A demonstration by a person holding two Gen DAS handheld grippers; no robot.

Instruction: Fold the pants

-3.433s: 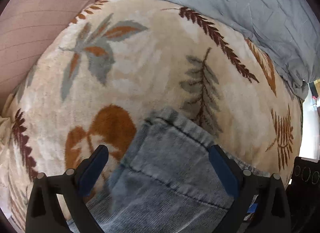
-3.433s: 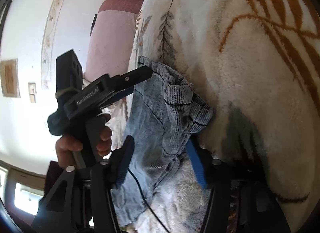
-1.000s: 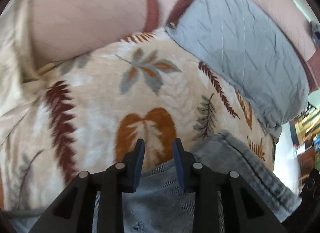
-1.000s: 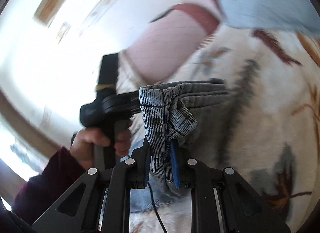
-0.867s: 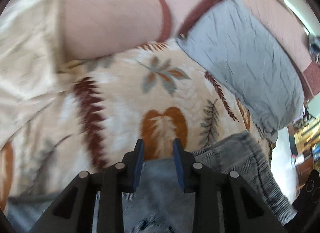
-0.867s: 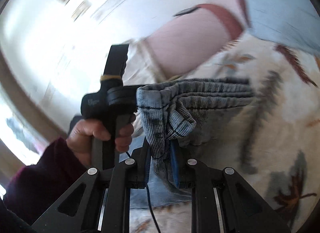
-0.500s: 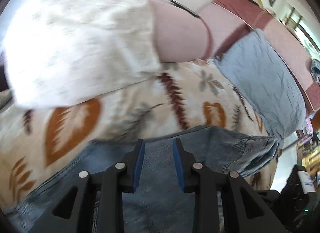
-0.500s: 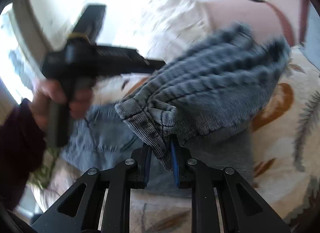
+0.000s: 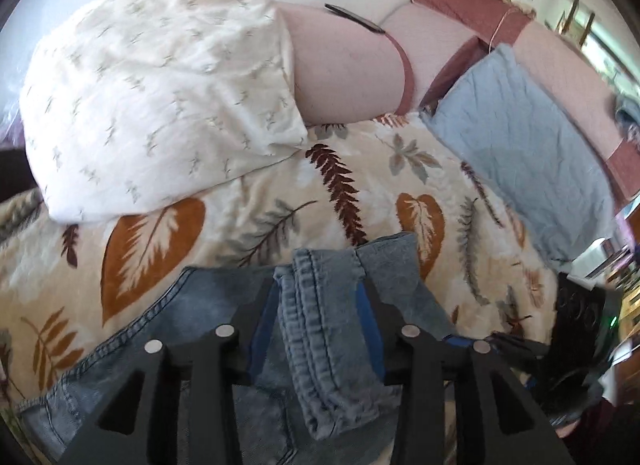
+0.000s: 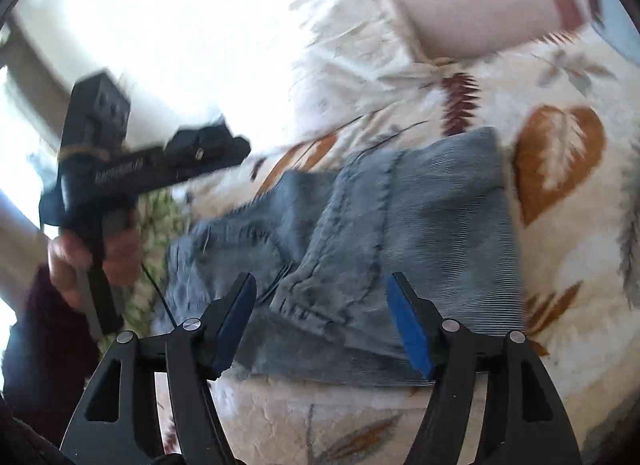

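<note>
on the far left of my right-wrist view, my left hand [image 10: 96, 253] grips the handle of my left tongs [image 10: 240, 149], dark sleeve below it. to the right of that the pants [image 10: 420, 225], blue-grey denim, lie folded over on the leaf-print blanket [image 10: 560, 193] of the bed. my right tongs [image 10: 320, 313] hover over the near edge of the denim; their jaws are opening, the blue pads stand clear of the cloth on either side, so nothing is gripped there.

in the left-wrist view, a white patterned pillow [image 9: 160, 97] sits at the left on the blanket [image 9: 280, 201], a pink cushion [image 9: 348, 69] just beside it, and a pale blue pillow [image 9: 528, 161] to the right. low in the middle the pants [image 9: 320, 313] lie on the blanket, with a folded hem and its seam running up between the jaws of my left tongs [image 9: 316, 301]. those jaws are opening too; the fold lies between them, and the pads look just off it, though the blue pads stay close on both sides.
</note>
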